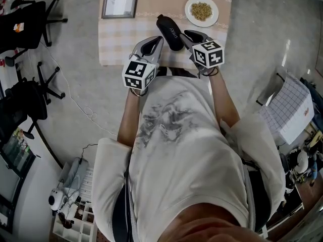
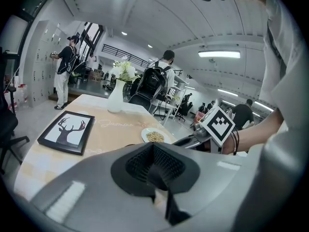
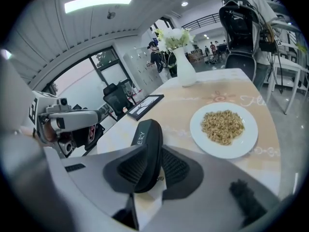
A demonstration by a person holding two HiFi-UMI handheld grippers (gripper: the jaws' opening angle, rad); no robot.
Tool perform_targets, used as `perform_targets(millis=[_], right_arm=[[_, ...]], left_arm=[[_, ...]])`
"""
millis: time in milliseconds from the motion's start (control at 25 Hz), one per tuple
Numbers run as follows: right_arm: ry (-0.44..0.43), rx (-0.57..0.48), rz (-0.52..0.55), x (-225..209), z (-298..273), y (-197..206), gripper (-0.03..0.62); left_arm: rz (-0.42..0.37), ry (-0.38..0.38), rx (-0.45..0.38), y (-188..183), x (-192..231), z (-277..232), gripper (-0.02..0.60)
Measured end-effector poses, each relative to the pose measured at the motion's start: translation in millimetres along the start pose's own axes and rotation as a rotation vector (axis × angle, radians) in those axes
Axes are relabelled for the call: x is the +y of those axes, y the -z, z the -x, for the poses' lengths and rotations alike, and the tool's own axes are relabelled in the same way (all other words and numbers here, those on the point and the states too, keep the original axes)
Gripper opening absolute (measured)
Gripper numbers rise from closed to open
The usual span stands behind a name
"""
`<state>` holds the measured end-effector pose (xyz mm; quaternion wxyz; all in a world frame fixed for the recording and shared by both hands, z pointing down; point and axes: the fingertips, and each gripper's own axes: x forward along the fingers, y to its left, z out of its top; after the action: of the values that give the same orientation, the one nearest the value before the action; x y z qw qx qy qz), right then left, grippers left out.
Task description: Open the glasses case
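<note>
The black glasses case (image 1: 169, 31) is closed and lies near the table's front edge. My right gripper (image 1: 185, 35) is shut on its near end. In the right gripper view the case (image 3: 145, 137) stands between the two black pads of that gripper (image 3: 150, 166), pale lettering on its lid. My left gripper (image 1: 158, 39) hovers just left of the case, shut with nothing in it. In the left gripper view the left gripper's (image 2: 154, 154) pads meet, and the right gripper's marker cube (image 2: 217, 124) shows to the right.
On the beige table (image 1: 121, 42) lie a framed deer picture (image 1: 120, 0) at the far left and a white plate of grains (image 1: 201, 10) behind the case. A white vase of flowers (image 3: 183, 66) stands at the far end. Office chairs (image 1: 30, 19) stand left of the table; people stand beyond it.
</note>
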<state>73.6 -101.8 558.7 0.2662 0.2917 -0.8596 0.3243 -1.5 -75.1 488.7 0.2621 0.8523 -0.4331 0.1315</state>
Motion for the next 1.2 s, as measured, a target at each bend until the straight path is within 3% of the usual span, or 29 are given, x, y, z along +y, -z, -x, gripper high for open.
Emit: perform_targets(millis=[520,680,960,1200], right_arm=[[-0.005,-0.008,0.027,20,-8,-1,0.097],[0.021,-0.012,0.006,15,-7,-2,0.155],[-0.078,0.002,-0.067,28,-14,1,0.195],[-0.140,0.015,-0.076,49,-23,4,0.201]], left_arm=[[0.026,-0.021,0.014,13,5,4,0.006],[0.029,-0.022,0.011,14,6,7,0.006],[0.038,-0.030,0.013,18,10,10,0.006],[0.061,-0.080,0.034,27,26,3,0.008]])
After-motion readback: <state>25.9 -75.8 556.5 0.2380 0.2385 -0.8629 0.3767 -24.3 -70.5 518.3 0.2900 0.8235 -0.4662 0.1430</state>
